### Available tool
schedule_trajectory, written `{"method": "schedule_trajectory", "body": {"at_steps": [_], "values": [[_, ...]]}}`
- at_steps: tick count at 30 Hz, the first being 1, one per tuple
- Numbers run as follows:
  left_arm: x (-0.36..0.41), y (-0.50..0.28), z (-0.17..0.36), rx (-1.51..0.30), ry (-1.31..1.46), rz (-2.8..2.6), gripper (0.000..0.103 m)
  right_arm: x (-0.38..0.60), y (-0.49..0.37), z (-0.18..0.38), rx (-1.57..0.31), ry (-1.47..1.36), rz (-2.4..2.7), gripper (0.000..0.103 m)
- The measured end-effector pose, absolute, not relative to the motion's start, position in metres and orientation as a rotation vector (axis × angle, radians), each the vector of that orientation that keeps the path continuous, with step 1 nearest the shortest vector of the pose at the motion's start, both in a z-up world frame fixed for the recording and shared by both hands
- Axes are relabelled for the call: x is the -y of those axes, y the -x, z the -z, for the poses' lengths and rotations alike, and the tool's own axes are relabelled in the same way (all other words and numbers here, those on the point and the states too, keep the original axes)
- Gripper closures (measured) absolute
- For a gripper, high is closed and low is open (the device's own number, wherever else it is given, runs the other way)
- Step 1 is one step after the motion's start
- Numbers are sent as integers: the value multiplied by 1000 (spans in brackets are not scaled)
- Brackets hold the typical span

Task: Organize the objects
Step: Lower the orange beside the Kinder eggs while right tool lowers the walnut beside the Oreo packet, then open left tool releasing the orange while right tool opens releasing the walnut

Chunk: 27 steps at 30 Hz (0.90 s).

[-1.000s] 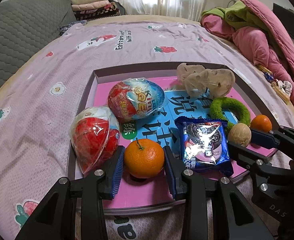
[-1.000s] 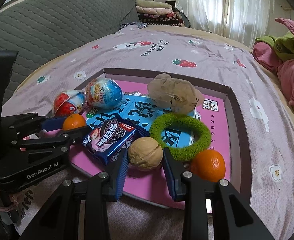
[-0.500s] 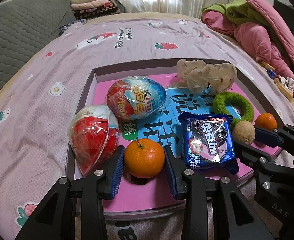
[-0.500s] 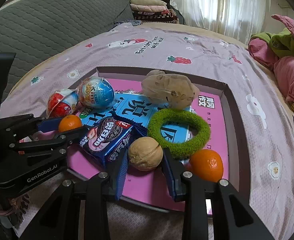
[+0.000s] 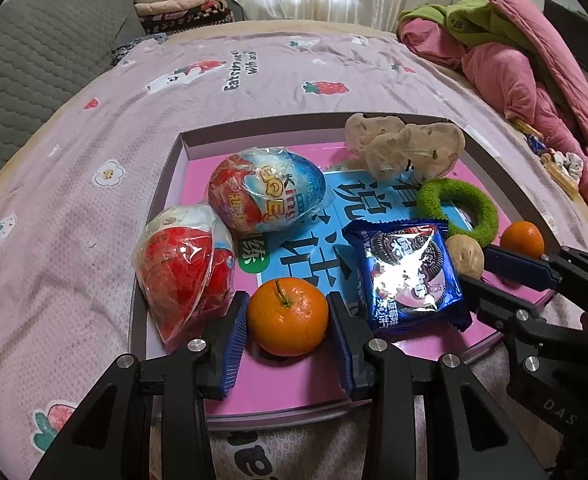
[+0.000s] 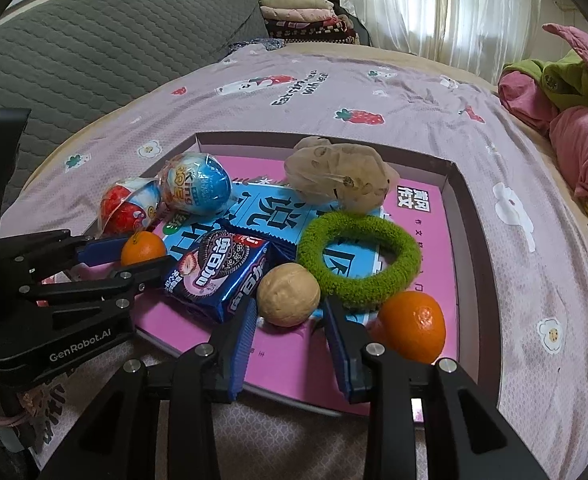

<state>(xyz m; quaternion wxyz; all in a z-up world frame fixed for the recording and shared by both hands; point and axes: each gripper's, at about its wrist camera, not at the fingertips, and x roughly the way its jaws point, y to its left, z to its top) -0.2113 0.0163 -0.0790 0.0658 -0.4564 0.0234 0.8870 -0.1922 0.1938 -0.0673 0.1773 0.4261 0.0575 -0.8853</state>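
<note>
Left tool [image 5: 288,320] gripping orange [image 5: 288,316], in tray [image 5: 162,200]

This is a bedroom in a home. A wide bed [image 5: 94,208] fills both views, spread with a pale purple sheet [image 6: 374,92] printed with strawberries, small flowers and lettering. A grey quilted headboard [image 6: 94,48] stands along the bed's left edge. Past the far edge, folded blankets [image 6: 302,16] sit stacked in a pile, and sheer white curtains [image 6: 446,4] hang over a bright window. At the bed's right edge, rumpled pink bedding [image 5: 534,80] and a green garment [image 5: 474,16] lie heaped together. A shallow cardboard box lid [image 6: 466,208] rests on the sheet near the bed's near edge, holding snacks, fruit and small toys, all ordinary household things.
</note>
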Motion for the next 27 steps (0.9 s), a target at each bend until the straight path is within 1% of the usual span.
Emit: {"method": "schedule_trajectory", "body": {"at_steps": [5,8,10,12,14,16,23,26,27], "values": [[-16,209,76,-55,1386,-2655,62,-196,191,65,-161,-1198,2508,68],[-16,207,71,-53,1369,-2661,61,-198,190,62,-152,-1186,2516,66],[-16,206,68,-50,1360,-2665,60,-199,190,61,-144,-1181,2519,62],[-16,205,66,-44,1351,-2666,56,-200,190,59,-138,-1173,2524,61],[-17,203,63,-47,1338,-2676,54,-201,189,57,-134,-1166,2530,60],[-17,202,59,-45,1327,-2684,54,-201,189,56,-130,-1160,2534,53],[-18,198,49,-45,1300,-2690,53,-203,189,53,-113,-1142,2543,45],[-17,196,46,-39,1287,-2697,47,-204,188,52,-109,-1136,2548,42],[-17,196,44,-37,1283,-2697,46,-204,188,52,-107,-1134,2551,41]]}}
